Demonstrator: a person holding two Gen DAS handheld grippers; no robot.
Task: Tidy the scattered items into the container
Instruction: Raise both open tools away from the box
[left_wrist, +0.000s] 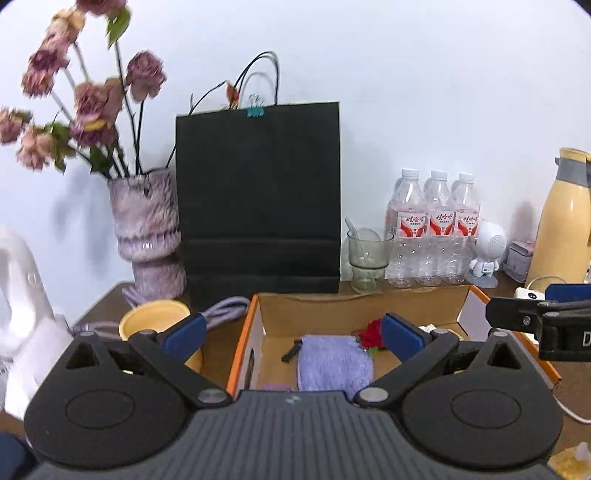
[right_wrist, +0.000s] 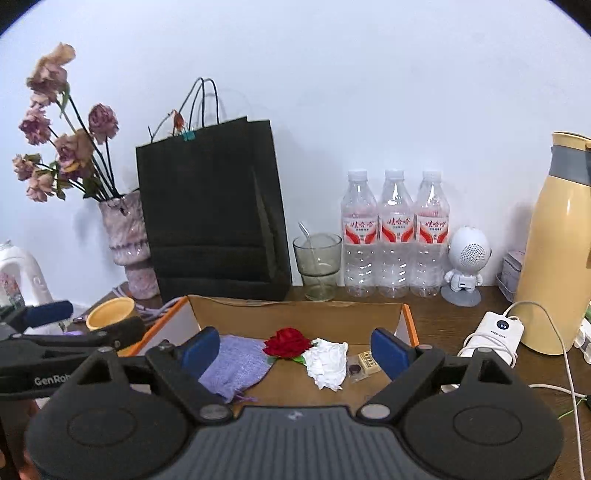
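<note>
My left gripper (left_wrist: 293, 336) and right gripper (right_wrist: 293, 349) gape empty | cardboard box (right_wrist: 295, 308) dead ahead, below both — purple cloth (right_wrist: 236, 363), red rose (right_wrist: 288, 341), crumpled tissue (right_wrist: 327, 362) inside.

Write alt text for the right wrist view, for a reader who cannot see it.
The open, empty right gripper hangs over a cardboard box holding a purple cloth, a red rose and crumpled white paper. Behind it, against the wall, stand a black paper bag, a glass and three water bottles.
</note>
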